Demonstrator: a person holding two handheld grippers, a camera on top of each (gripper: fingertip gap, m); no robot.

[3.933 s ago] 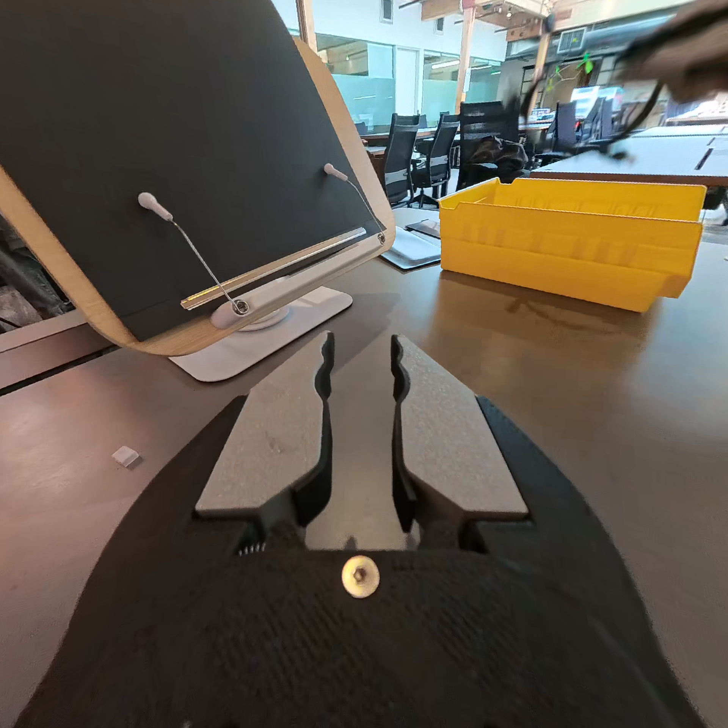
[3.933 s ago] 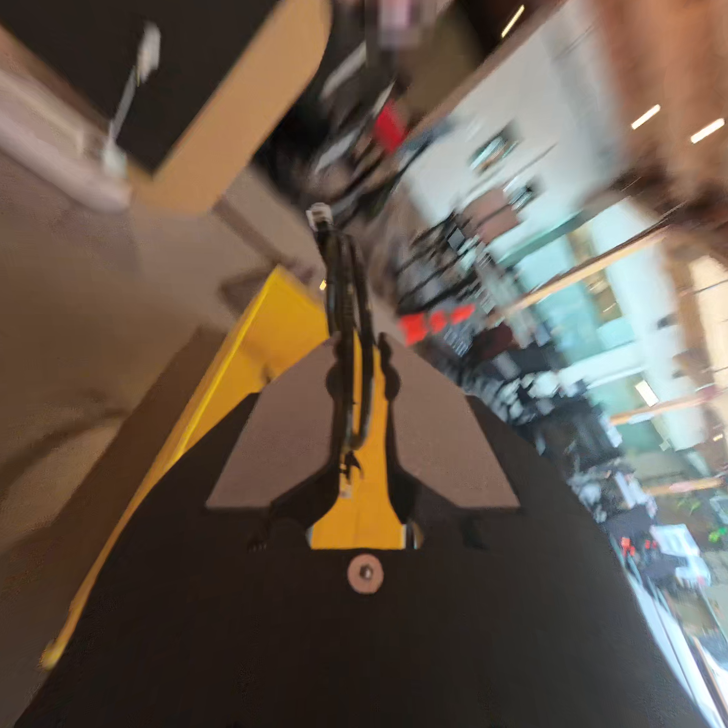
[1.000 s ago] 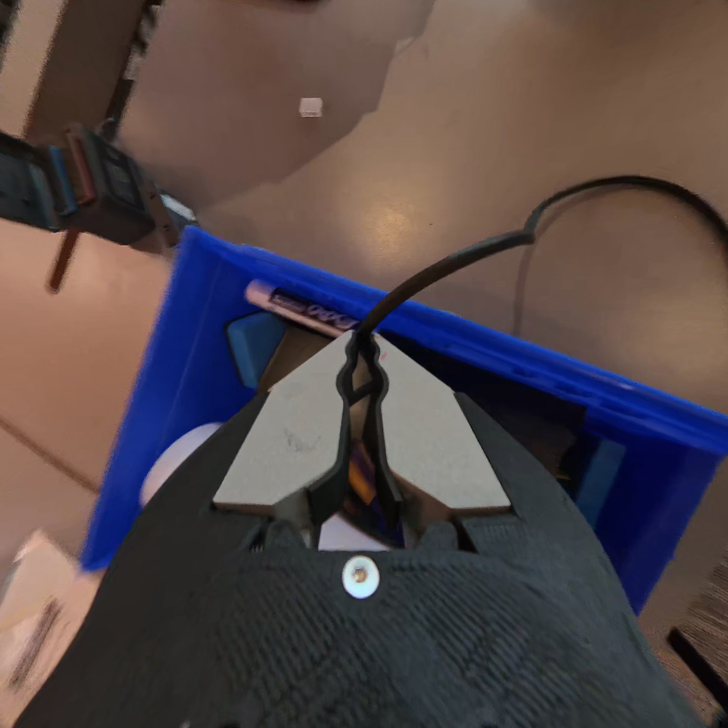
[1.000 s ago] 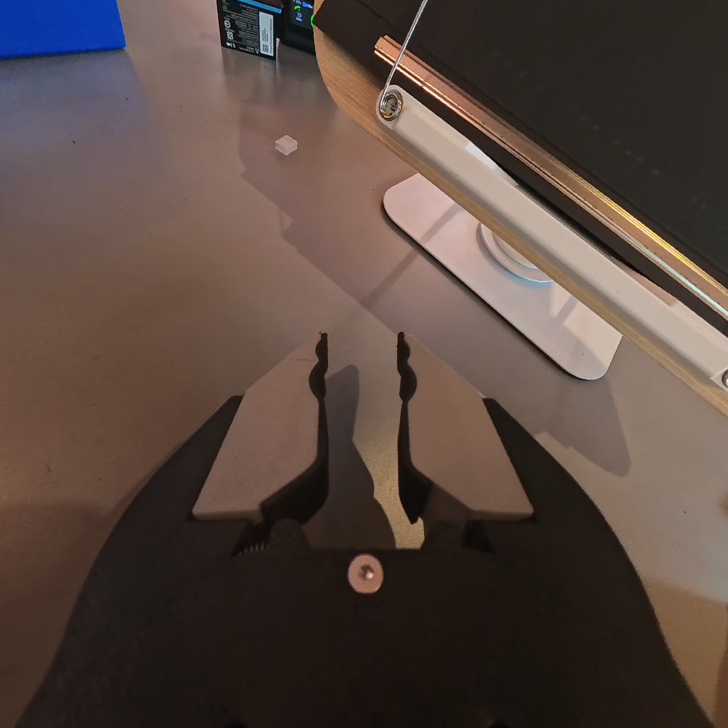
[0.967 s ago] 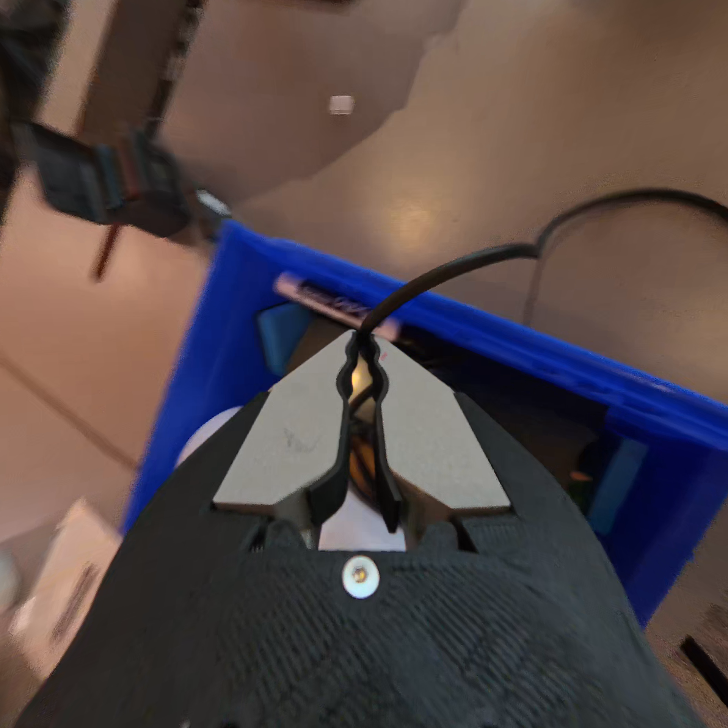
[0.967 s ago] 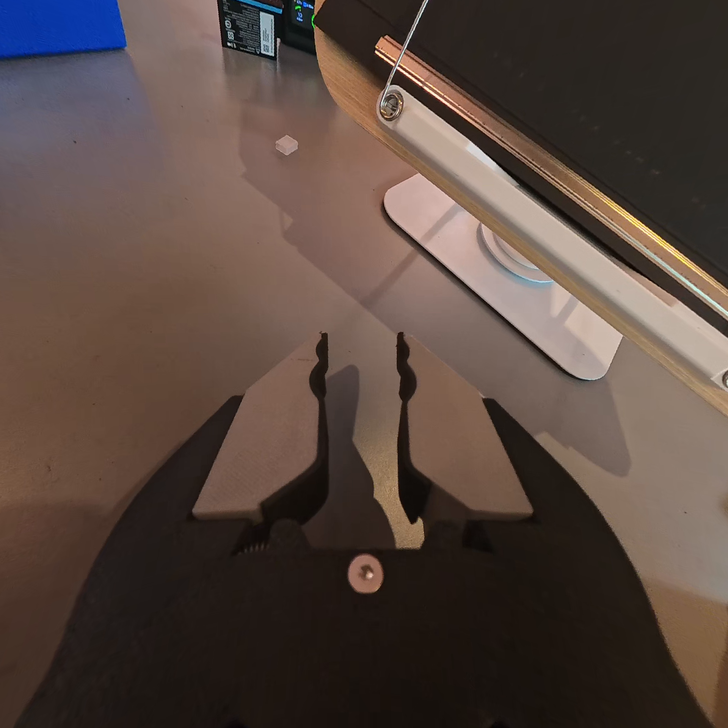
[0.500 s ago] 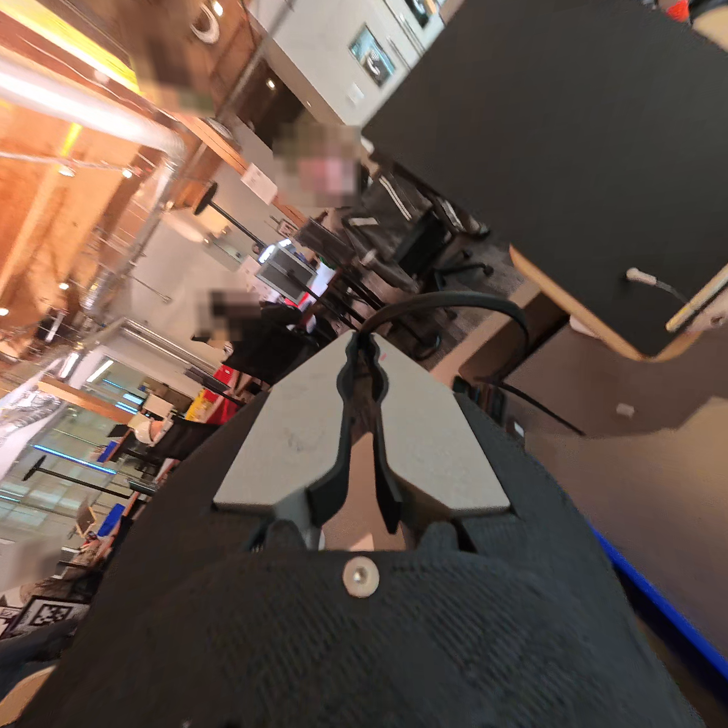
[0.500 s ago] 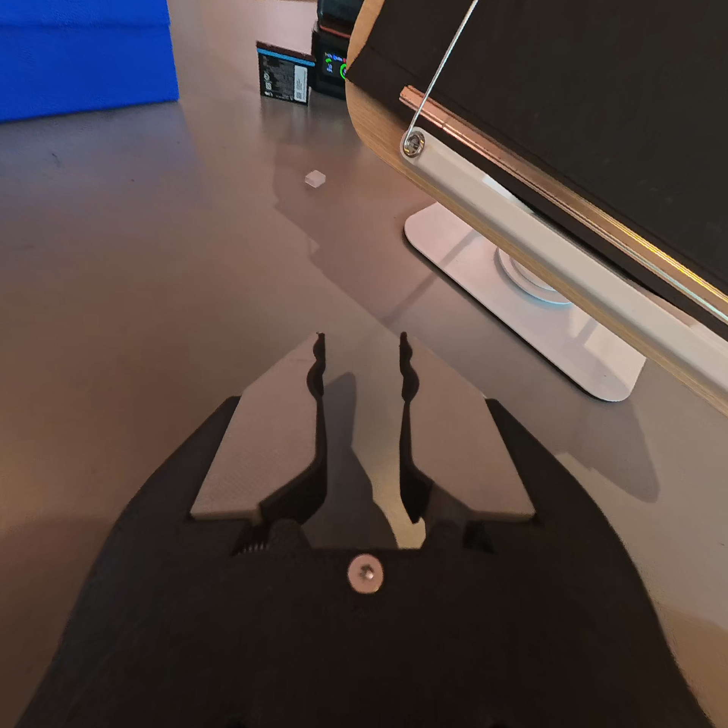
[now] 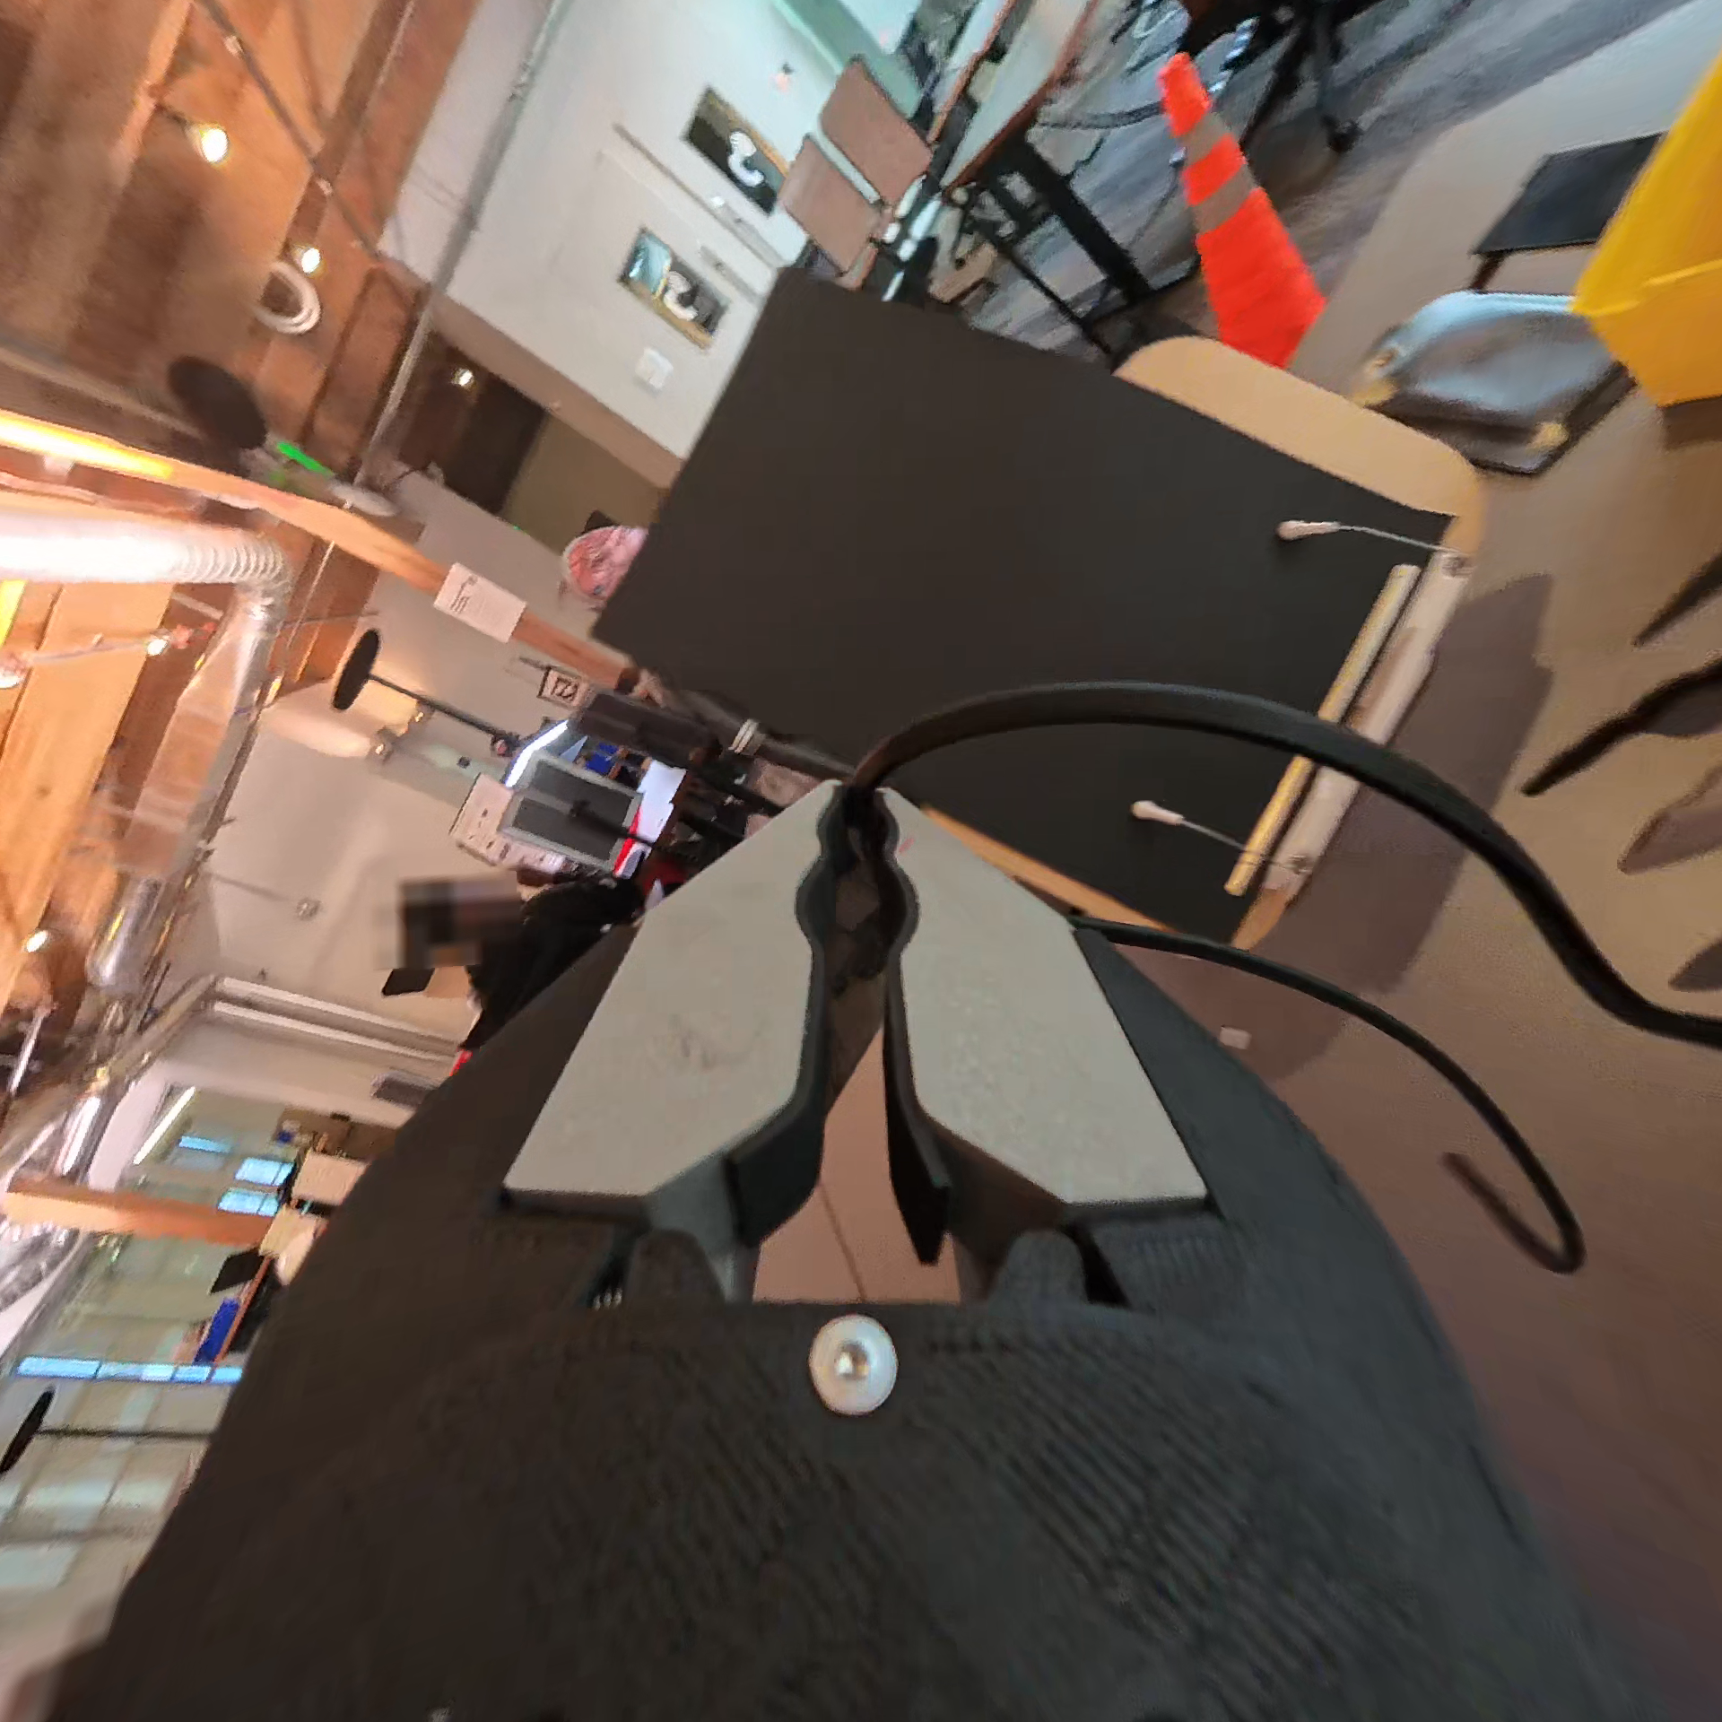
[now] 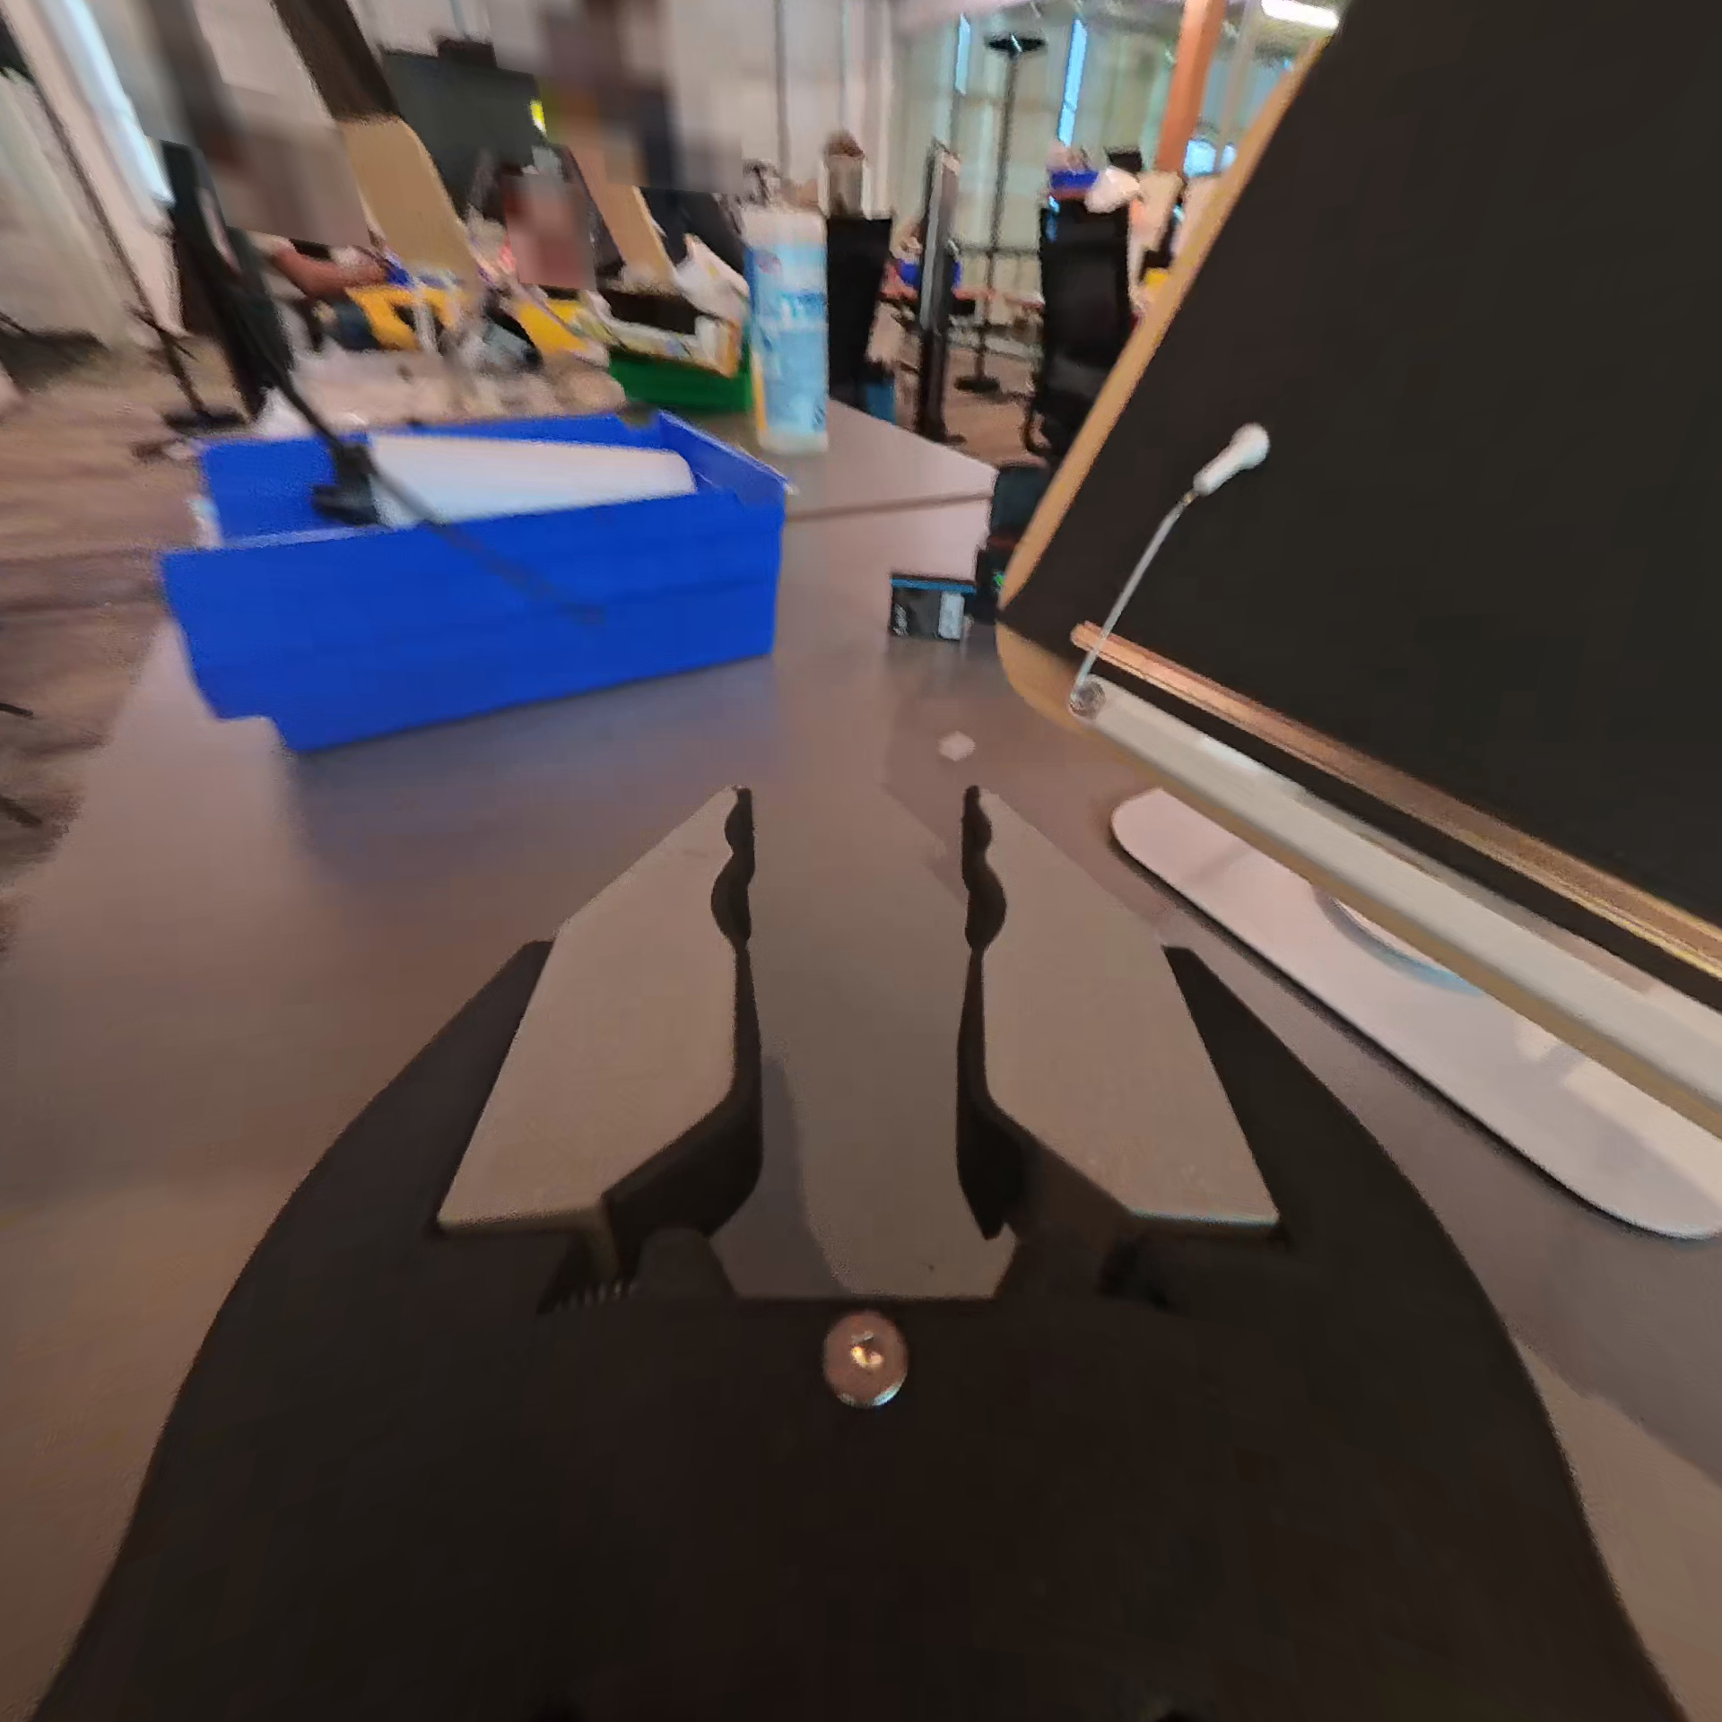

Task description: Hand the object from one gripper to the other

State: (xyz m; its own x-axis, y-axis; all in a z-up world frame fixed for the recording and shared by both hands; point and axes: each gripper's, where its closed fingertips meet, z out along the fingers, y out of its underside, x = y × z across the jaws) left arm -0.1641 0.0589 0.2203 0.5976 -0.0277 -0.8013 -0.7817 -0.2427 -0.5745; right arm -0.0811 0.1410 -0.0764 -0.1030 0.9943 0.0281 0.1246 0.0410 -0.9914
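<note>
My left gripper (image 9: 862, 801) is shut on one end of a black flexible cable-like strap (image 9: 1305, 736). The strap arcs out of the fingertips to the right and runs off the right edge of the left wrist view. The gripper is raised and rolled, pointing at the room. My right gripper (image 10: 853, 811) is open and empty, low over the grey table (image 10: 466, 885), its fingers a hand's width apart. Neither gripper shows in the other's view.
A blue bin (image 10: 466, 606) holding a white object stands on the table ahead-left of my right gripper. A black board (image 10: 1398, 419) on a white stand base (image 10: 1398, 1053) fills the right side, and it also shows in the left wrist view (image 9: 978, 578). A small black box (image 10: 927, 610) and a wipes canister (image 10: 787, 345) sit behind. The grippers' ends are close to 35 cm from one another.
My left gripper rose out of the blue bin with the black strap and swung up toward the room. My right gripper tilted up, so the bin came into its view; it stays open.
</note>
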